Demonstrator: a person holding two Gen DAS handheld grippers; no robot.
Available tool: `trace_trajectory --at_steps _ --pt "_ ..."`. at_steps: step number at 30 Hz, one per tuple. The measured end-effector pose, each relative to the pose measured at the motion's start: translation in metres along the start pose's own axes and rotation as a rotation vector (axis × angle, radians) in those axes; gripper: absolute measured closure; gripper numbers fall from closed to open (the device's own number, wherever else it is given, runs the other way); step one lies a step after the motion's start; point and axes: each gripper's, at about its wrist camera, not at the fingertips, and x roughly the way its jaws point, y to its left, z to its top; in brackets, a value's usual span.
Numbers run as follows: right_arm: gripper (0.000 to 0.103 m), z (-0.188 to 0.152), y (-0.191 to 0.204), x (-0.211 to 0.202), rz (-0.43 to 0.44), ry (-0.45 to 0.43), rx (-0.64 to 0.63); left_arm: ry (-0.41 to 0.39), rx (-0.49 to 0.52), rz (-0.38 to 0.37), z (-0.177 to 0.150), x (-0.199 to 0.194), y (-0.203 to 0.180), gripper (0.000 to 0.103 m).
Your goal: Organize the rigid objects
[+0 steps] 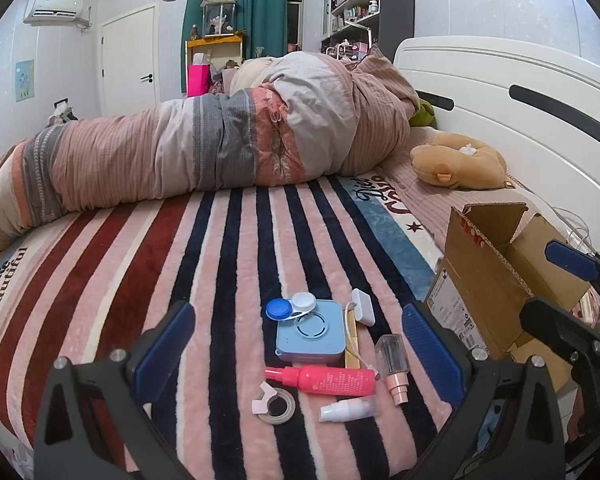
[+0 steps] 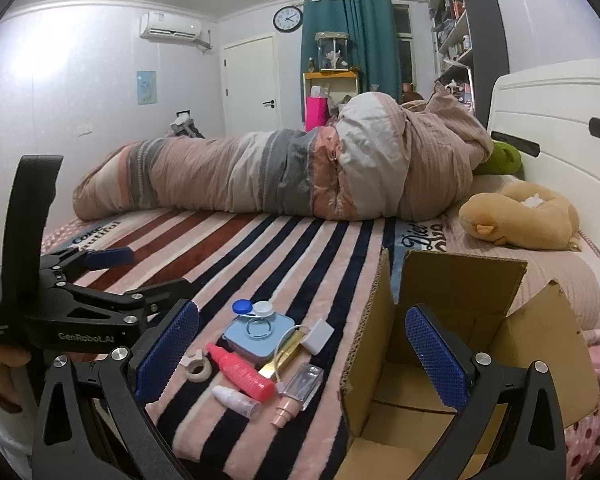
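Note:
Small items lie together on the striped blanket: a light blue square case (image 1: 311, 336) (image 2: 259, 335) with a blue-and-white lens case (image 1: 291, 307) on it, a pink bottle (image 1: 328, 380) (image 2: 242, 372), a clear spray bottle (image 1: 393, 360) (image 2: 300, 386), a small white bottle (image 1: 348, 409) (image 2: 236, 399), a tape roll (image 1: 277, 405) (image 2: 199, 368), a white adapter (image 1: 363, 306) (image 2: 318, 335) and a gold stick (image 1: 352, 340). My left gripper (image 1: 298, 354) is open above them, empty. My right gripper (image 2: 302, 354) is open and empty over the open cardboard box's (image 2: 480, 360) (image 1: 496, 280) left wall.
A rolled quilt (image 1: 220, 140) lies across the far side of the bed. A tan plush toy (image 1: 460, 162) (image 2: 520, 216) rests near the white headboard (image 1: 520, 92). The left gripper's body (image 2: 60, 312) shows at the left of the right wrist view.

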Motion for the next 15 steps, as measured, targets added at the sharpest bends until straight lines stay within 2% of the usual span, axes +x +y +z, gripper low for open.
trace_trajectory --at_steps 7,11,15 --pt "0.000 -0.0003 -0.0005 0.0013 -0.014 0.007 0.007 0.001 0.003 0.003 0.0002 0.0003 0.0006 0.000" --pt "0.000 0.0001 0.0020 -0.0020 -0.065 -0.025 -0.017 0.001 0.000 -0.005 0.0001 0.0000 0.0023 0.000" --pt "0.000 0.0026 0.0021 -0.0046 -0.068 -0.033 -0.015 -0.002 -0.002 -0.005 0.0001 -0.0011 0.0046 0.000"
